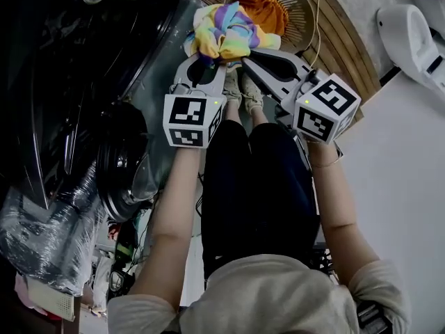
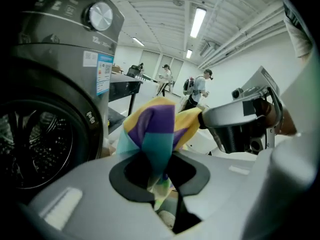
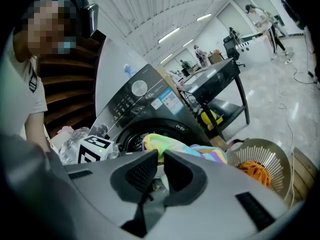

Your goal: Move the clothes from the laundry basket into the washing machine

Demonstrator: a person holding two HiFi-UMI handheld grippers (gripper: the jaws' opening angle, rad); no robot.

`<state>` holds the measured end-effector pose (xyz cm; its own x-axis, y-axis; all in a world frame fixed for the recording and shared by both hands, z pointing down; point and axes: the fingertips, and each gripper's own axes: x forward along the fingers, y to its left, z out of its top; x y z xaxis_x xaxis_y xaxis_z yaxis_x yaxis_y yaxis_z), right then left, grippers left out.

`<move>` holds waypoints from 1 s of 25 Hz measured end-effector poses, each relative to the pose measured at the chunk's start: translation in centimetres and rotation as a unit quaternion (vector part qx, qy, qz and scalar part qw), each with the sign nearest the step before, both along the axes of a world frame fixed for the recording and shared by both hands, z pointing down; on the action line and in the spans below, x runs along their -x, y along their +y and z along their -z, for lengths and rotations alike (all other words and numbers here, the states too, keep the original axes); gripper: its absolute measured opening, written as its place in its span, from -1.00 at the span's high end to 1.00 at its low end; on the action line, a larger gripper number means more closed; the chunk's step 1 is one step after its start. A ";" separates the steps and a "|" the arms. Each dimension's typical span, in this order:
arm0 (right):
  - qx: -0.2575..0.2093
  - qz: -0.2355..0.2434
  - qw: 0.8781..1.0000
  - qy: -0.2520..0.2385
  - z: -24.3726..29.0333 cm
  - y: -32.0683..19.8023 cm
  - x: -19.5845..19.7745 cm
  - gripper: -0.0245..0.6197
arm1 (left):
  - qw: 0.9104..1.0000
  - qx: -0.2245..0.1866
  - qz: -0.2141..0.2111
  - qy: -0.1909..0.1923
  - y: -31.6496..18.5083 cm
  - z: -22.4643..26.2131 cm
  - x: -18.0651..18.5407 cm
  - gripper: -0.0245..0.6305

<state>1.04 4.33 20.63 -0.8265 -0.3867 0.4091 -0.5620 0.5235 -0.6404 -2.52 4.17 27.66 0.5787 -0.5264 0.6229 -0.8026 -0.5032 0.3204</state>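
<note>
A yellow, purple and teal garment hangs bunched between both grippers, above the floor between the washing machine and the laundry basket. My left gripper is shut on its lower left fold, and in the left gripper view the cloth is pinched between the pads. My right gripper is shut on the garment's right side. An orange garment lies in the basket. The machine's round door stands open, and the drum shows dark inside.
A wooden pallet lies under the basket, with a white appliance to its right. A plastic-wrapped bundle sits beside the machine at lower left. A black table and several people stand far off in the hall.
</note>
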 end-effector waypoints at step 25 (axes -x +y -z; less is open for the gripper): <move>0.050 0.041 0.998 0.018 -18.6 1.6 3.5 0.88 | 0.859 -0.048 0.486 -0.152 -4.3 -19.0 27.1 0.71</move>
